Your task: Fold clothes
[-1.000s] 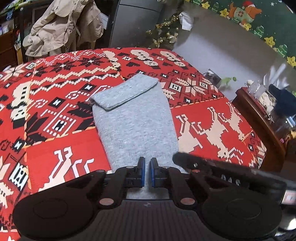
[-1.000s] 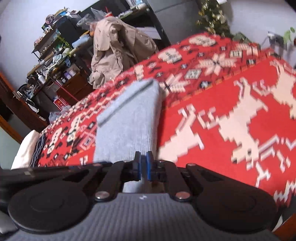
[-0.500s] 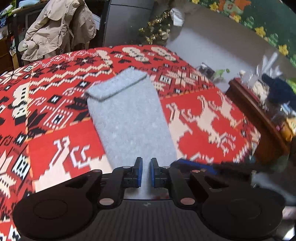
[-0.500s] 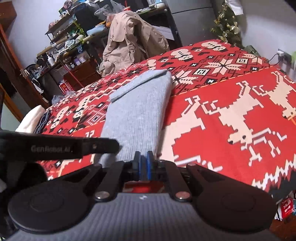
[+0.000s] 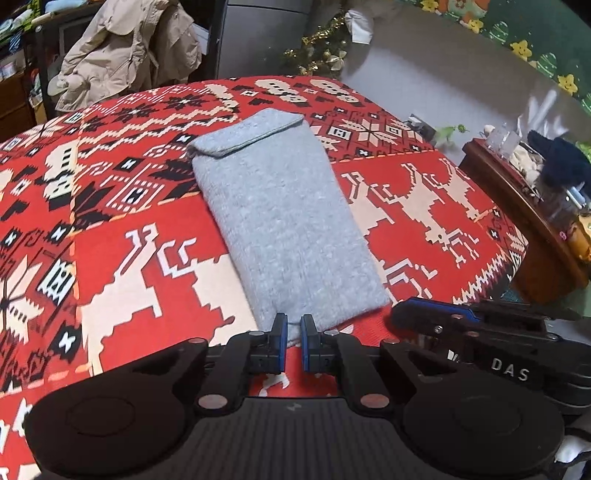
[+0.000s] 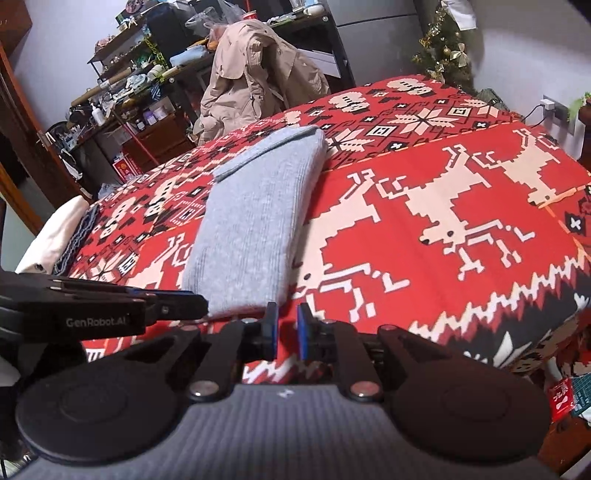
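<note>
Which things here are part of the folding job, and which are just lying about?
Part of the job:
grey knit garment, folded long on the red patterned blanket
left tongs
right tongs

Just lying about:
beige coat
small Christmas tree
cluttered shelves

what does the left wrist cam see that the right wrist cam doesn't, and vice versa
Only the left wrist view shows the wooden side table with clutter and the green patterned hanging. Only the right wrist view shows the cluttered shelves and white bedding. Both show the folded grey garment on the red patterned blanket, the beige coat, and each other's claw.
</note>
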`<move>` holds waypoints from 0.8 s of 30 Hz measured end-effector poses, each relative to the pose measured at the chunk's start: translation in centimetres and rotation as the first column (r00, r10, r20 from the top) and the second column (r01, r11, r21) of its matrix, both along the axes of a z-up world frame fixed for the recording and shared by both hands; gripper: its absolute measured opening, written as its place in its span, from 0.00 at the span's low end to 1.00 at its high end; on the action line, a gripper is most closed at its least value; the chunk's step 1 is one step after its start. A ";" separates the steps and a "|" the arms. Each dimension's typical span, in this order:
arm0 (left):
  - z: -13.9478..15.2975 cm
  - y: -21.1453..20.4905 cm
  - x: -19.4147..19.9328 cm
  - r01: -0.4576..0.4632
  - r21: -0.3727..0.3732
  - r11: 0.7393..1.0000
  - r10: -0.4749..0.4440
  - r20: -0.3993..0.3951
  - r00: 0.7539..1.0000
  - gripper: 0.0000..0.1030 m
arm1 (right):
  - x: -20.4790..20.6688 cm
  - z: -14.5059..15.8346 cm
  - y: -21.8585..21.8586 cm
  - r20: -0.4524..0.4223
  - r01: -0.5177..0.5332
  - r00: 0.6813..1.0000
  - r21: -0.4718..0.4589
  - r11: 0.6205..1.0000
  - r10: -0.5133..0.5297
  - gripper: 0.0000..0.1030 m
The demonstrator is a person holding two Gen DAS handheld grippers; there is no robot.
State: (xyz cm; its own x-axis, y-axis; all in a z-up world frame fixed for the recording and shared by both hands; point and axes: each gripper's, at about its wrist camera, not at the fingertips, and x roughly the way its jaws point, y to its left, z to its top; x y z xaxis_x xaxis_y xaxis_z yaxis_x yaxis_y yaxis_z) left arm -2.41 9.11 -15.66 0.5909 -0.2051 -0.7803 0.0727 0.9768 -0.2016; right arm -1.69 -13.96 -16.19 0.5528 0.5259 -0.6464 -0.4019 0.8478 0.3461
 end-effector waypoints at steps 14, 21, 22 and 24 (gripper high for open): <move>2.8 2.1 -0.5 -0.079 -0.076 0.994 0.083 0.052 0.995 0.13 | 2.5 1.3 -0.3 0.041 0.012 0.999 -0.004 1.000 -0.012 0.20; 4.0 2.8 3.8 -0.116 -0.100 0.988 0.125 0.091 0.988 0.13 | 7.4 2.8 0.7 0.079 0.028 0.996 0.077 0.997 -0.034 0.20; 3.9 2.8 4.6 -0.114 -0.104 0.988 0.124 0.093 0.988 0.13 | 8.3 3.1 0.9 0.085 0.019 0.996 0.084 0.996 -0.026 0.20; 3.8 2.7 6.1 -0.111 -0.110 0.988 0.122 0.097 0.988 0.13 | 10.5 3.3 1.0 0.072 -0.004 0.997 0.106 0.994 -0.004 0.11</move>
